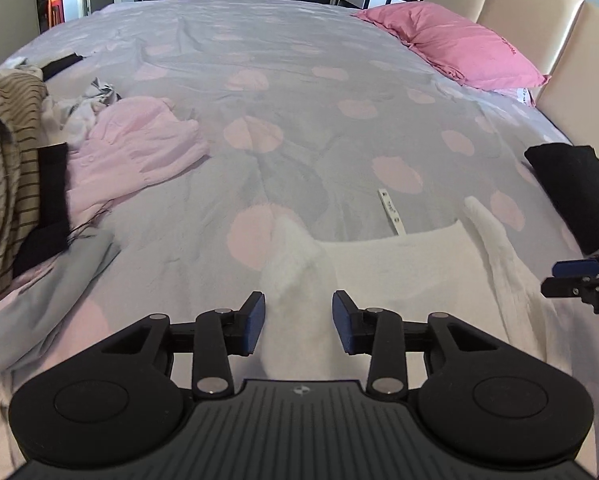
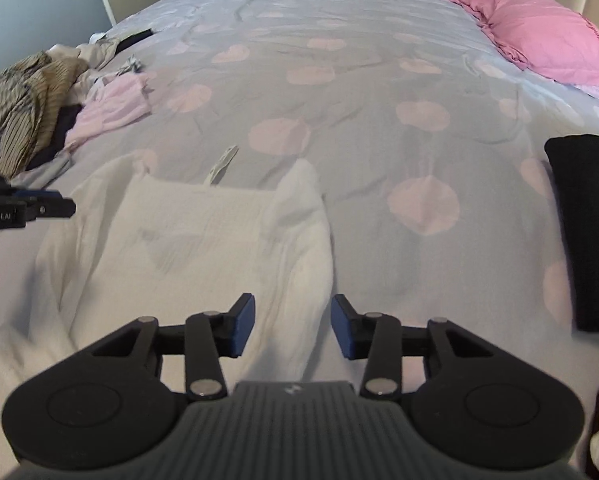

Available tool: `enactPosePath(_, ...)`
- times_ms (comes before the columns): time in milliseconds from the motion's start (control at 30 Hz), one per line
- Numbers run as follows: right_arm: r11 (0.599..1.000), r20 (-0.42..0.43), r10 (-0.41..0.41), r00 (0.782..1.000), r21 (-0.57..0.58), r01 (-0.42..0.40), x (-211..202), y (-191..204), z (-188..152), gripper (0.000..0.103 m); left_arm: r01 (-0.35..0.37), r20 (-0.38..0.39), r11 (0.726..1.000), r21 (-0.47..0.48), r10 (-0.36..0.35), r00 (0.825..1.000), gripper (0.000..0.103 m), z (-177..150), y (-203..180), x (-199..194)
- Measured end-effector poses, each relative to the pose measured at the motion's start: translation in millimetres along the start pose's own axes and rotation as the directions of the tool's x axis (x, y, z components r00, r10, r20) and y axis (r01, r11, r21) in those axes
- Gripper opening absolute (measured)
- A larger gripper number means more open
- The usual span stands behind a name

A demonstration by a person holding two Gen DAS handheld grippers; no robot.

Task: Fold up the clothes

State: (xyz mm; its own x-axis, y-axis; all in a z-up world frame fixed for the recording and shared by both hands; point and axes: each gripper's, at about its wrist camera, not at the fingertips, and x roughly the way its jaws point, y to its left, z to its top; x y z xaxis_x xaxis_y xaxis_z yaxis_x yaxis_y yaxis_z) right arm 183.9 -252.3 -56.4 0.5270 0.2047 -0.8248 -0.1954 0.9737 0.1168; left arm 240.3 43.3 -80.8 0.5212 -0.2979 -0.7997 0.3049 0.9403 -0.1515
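Both the left gripper [image 1: 298,322] and right gripper [image 2: 292,326] hover low over the flat white cotton garment [image 2: 203,236], jaws wide apart, gripping nothing.

A thin white cotton garment [image 1: 411,272] lies spread flat on the bed, its two shoulder straps turned up, a white care label [image 1: 390,211] sticking out past its far edge. One gathered side of it runs between the left fingers [image 1: 255,322], the other side between the right fingers [image 2: 243,324]
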Motion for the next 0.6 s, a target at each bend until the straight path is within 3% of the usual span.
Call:
enactPosePath(233, 0.988, 0.037, 0.088, 0.995, 0.125, -0.092, 30.5, -15.7, 40.9, 0.048, 0.070, 0.015, 0.996, -0.058, -0.069, 0.998, 0.040, 17.9, 7.0, 23.7)
enactPosePath(333, 0.987, 0.040, 0.096, 0.995, 0.124, -0.101, 39.4, -10.9, 46.1, 0.051, 0.049, 0.011, 0.998, -0.026, -0.049, 0.999, 0.041, 18.9, 0.9, 32.8)
enactPosePath(367, 0.991, 0.025, 0.075, 0.997, 0.112, -0.078, 44.1, -7.8, 45.8, 0.048, 0.036, 0.007, 0.999, -0.012, -0.036, 0.999, 0.041, 18.6, -1.1, 36.1)
enactPosePath(400, 0.994, 0.010, 0.045, 0.999, 0.096, -0.046, 48.4, -5.6, 44.7, 0.043, 0.014, 0.000, 1.000, 0.001, -0.014, 1.000, 0.034, 18.4, -2.5, 39.2)
enactPosePath(433, 0.997, -0.002, 0.016, 1.000, 0.079, -0.016, 52.2, -4.6, 43.0, 0.034, -0.009, -0.010, 1.000, 0.010, 0.009, 1.000, 0.019, 18.6, -2.9, 42.2)
enactPosePath(467, 0.998, -0.008, -0.010, 1.000, 0.065, 0.010, 55.3, -4.9, 41.7, 0.012, -0.027, -0.015, 1.000, 0.014, 0.028, 1.000, 0.015, 19.4, -2.5, 44.3)
enactPosePath(533, 0.996, 0.007, -0.062, 0.998, 0.070, 0.061, 57.2, -12.8, 41.8, 0.006, -0.051, -0.012, 0.999, 0.010, 0.051, 0.999, 0.006, 22.3, 0.9, 45.8)
enactPosePath(600, 0.990, 0.016, -0.107, 0.994, 0.092, 0.105, 56.8, -22.9, 43.8, 0.004, -0.079, -0.014, 0.997, 0.023, 0.080, 0.997, 0.005, 26.2, 1.8, 48.6)
